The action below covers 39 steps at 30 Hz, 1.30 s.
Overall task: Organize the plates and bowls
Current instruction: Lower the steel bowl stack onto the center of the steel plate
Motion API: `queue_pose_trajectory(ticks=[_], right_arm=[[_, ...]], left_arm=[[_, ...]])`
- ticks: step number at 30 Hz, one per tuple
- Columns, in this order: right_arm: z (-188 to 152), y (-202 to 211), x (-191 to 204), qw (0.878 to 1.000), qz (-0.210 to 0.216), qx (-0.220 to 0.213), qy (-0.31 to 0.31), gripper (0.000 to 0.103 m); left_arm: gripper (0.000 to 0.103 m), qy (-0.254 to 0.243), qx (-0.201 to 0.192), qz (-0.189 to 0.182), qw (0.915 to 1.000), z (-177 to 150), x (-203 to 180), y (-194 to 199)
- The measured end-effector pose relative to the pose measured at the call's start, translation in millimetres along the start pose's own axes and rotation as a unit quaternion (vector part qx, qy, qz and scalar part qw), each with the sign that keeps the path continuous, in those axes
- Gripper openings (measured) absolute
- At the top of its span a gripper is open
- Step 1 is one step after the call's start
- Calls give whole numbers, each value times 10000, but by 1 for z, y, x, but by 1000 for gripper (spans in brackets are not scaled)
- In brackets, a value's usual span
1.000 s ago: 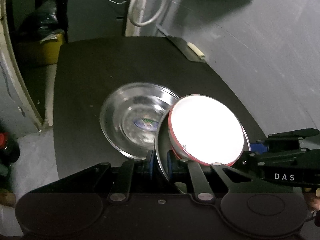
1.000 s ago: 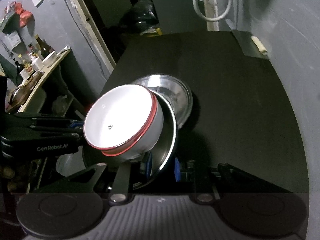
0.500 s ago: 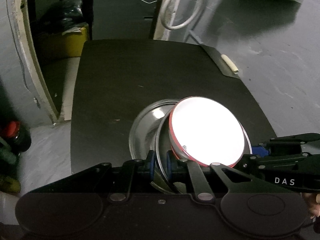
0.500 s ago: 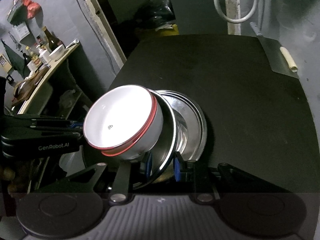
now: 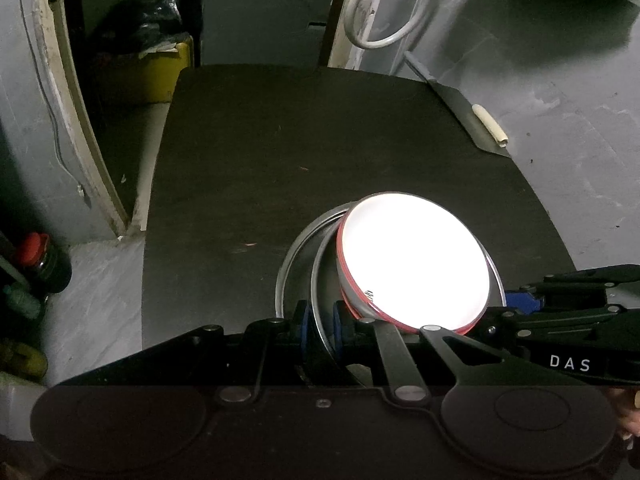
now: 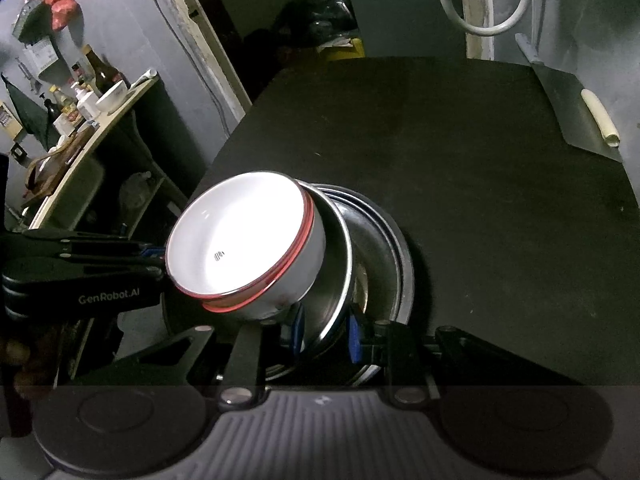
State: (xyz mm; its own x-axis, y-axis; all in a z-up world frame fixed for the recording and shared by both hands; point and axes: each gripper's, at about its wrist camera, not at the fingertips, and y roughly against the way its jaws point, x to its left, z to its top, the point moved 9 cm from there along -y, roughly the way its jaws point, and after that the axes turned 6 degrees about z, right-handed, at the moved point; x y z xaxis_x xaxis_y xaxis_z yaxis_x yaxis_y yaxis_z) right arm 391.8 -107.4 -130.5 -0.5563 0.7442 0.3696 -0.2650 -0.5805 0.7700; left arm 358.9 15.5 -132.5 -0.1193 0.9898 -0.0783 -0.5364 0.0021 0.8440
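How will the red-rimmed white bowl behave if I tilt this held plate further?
The white bowl sits tilted on the steel plate, so it probably slides toward the low side. Glossy bowl on polished metal suggests little friction. Tall on a shallow plate, it may tip out.

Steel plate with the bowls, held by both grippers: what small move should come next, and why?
Probably lower the held plate and level it onto the lower plate on the table. The left gripper and right gripper each clamp its near rim; it is tilted, carries the bowls, and hangs almost directly over the lower plate.
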Motion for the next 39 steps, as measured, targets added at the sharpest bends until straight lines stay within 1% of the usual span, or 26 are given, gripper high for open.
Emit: queue_pose_trajectory(ticks=[15,35,39], right_arm=[[9,-7,-9,9999,22,-94,-111,26],[6,-1,-11,9993,-53,-253,-260,26],[5,-1,-10,9993,-93,-274,-242,27]], left_arm=[[11,-51,-97,85,9999,12,0,-10],[11,50,-66,69,9999,11,2,-7],[13,82,-60,71,9999,10,2,-7]])
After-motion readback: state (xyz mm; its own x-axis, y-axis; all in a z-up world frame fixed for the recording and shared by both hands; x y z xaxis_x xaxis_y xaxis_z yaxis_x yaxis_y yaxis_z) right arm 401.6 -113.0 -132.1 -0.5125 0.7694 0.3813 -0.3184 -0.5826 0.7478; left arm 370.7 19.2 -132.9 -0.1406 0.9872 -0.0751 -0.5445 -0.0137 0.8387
